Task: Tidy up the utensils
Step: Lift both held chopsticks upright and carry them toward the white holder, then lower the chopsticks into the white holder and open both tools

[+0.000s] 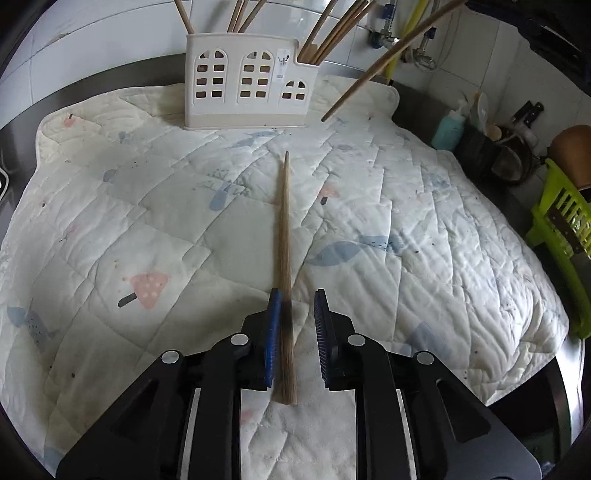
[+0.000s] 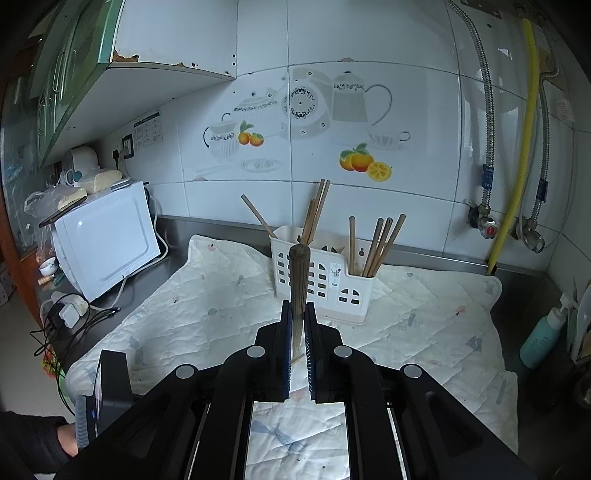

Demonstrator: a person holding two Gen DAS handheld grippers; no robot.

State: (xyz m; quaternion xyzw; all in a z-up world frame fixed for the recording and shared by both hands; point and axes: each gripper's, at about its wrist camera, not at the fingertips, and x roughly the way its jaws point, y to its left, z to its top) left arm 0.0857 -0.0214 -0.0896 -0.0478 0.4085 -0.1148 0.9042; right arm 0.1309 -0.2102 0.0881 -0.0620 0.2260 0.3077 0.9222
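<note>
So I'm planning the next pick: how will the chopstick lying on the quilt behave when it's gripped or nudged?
The chopstick looks like thin, straight wood, so probably stiff and light. It seems round and tapered, so a nudge might roll it in an arc, though the soft quilt should damp that. Gripped near its thick end by the left gripper, the long tip may swing.

Holder (image 1: 247,81) on quilt (image 1: 147,221) (chopsticks (image 1: 332,33) inside).
</note>
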